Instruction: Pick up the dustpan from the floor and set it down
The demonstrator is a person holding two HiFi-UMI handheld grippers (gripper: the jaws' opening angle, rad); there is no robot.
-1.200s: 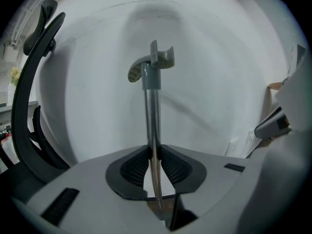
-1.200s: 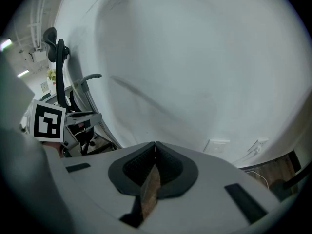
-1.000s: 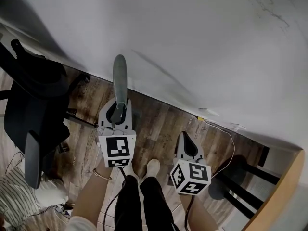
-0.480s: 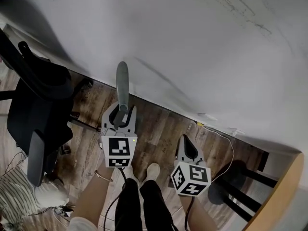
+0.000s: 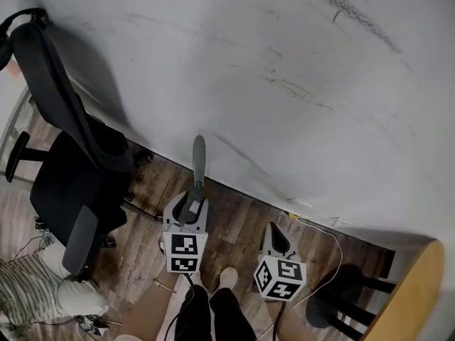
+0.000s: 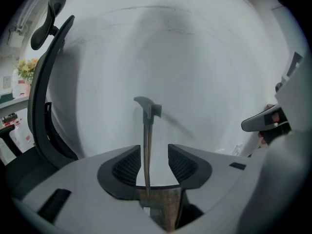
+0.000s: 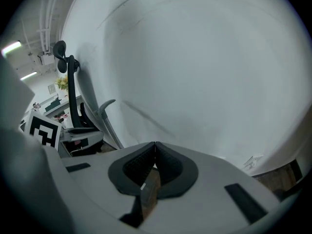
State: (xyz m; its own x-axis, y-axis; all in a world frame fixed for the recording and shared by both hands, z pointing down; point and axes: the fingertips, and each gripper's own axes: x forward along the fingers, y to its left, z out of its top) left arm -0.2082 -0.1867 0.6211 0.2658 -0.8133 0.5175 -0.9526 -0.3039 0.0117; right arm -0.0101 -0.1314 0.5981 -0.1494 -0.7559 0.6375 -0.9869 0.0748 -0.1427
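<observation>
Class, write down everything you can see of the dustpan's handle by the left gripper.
The dustpan's handle is a slim grey plastic-looking stick with a hooked cap on top. It stands nearly upright before the white wall, casting a shadow on it. Its lower part runs between the opening jaws of the left gripper, whose pads do not press it. The pan end is hidden.

Wood-plank floor carries a black office chair and a white cable
</observation>
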